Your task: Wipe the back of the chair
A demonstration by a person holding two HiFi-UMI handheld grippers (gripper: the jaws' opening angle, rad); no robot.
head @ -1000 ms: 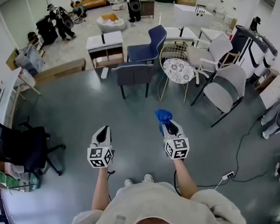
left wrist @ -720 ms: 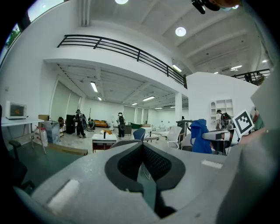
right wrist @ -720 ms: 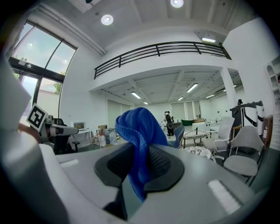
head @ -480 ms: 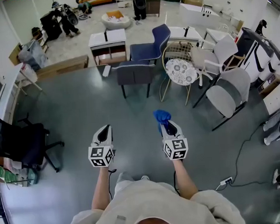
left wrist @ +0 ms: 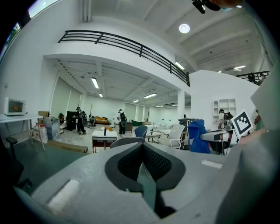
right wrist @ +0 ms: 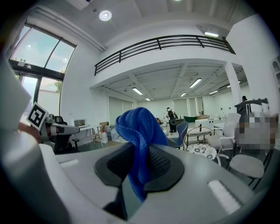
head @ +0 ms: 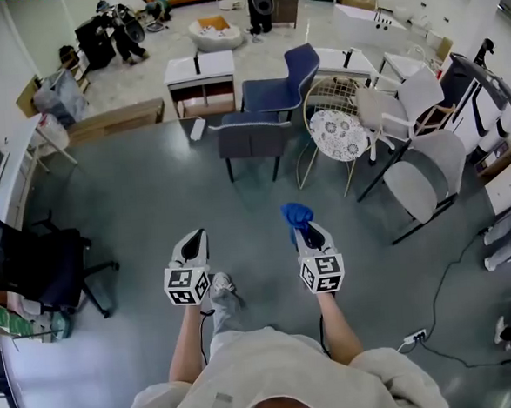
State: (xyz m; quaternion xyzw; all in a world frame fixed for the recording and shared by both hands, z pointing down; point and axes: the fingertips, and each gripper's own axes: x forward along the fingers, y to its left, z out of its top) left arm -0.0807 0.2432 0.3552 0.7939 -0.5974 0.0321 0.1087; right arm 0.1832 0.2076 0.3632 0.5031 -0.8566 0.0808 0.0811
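A dark grey chair (head: pixel 253 140) stands straight ahead on the green-grey floor, its backrest turned toward me, well beyond both grippers. In the left gripper view its rounded back (left wrist: pixel 126 141) peeks over the jaws. My right gripper (head: pixel 302 230) is shut on a bunched blue cloth (head: pixel 296 212), which sticks up between the pads (right wrist: pixel 138 131). My left gripper (head: pixel 191 245) is held level beside it, shut, with nothing between the pads (left wrist: pixel 142 148). From the left gripper view the blue cloth (left wrist: pixel 198 136) shows off to the right.
Behind the grey chair are a blue chair (head: pixel 278 82) and a white desk (head: pixel 199 76). A wire chair with a patterned cushion (head: pixel 338 134) and pale grey chairs (head: pixel 421 178) crowd the right. A black office chair (head: pixel 29 267) stands left. A cable (head: pixel 437 299) trails at the right.
I have stepped forward: one shoe now shows between the grippers, and the chairs sit slightly lower in the head view. Both grippers keep their pose and the cloth stays held.
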